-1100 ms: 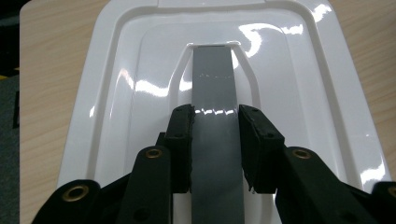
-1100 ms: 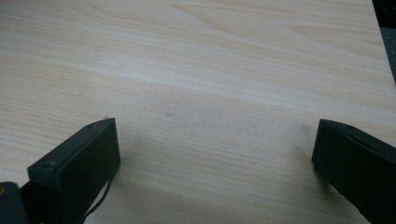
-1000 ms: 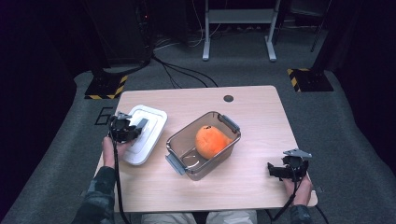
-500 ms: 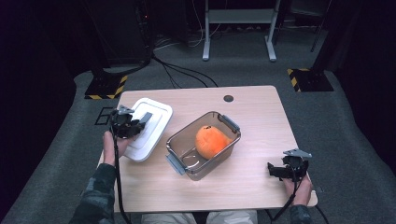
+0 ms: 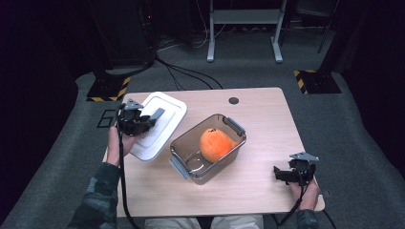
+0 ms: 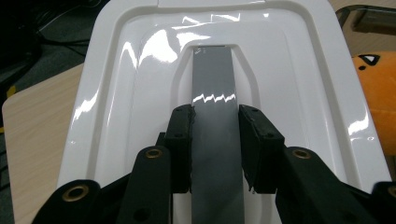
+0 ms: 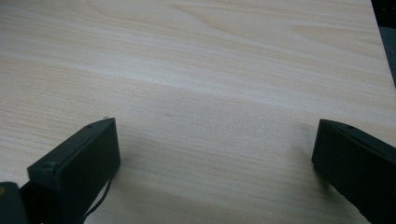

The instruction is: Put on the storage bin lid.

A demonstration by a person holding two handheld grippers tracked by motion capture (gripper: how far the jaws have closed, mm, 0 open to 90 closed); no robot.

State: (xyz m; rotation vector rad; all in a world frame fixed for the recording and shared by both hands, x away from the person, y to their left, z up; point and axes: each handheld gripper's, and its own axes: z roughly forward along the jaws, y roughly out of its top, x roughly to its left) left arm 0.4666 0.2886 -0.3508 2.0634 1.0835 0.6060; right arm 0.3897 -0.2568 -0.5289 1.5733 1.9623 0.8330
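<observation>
High view: the left tool [image 5: 152, 119] pinches the grey handle strip of a white lid [image 5: 160, 125], holding it tilted at the bench's [image 5: 267, 109] nine o'clock edge, its long axis running from seven toward one o'clock. The clear box [image 5: 208, 148] at centre is uncovered, an orange plush toy [image 5: 216, 144] inside; covering it appears to be what is left. The right tool [image 5: 282, 174] rests at five o'clock.

Left gripper view: the jaws clamp the handle strip [image 6: 212, 84], which points to twelve o'clock along the lid's length; the toy sits at three o'clock.

Right gripper view: the jaws stand spread wide over bare wood, nothing between them.
</observation>
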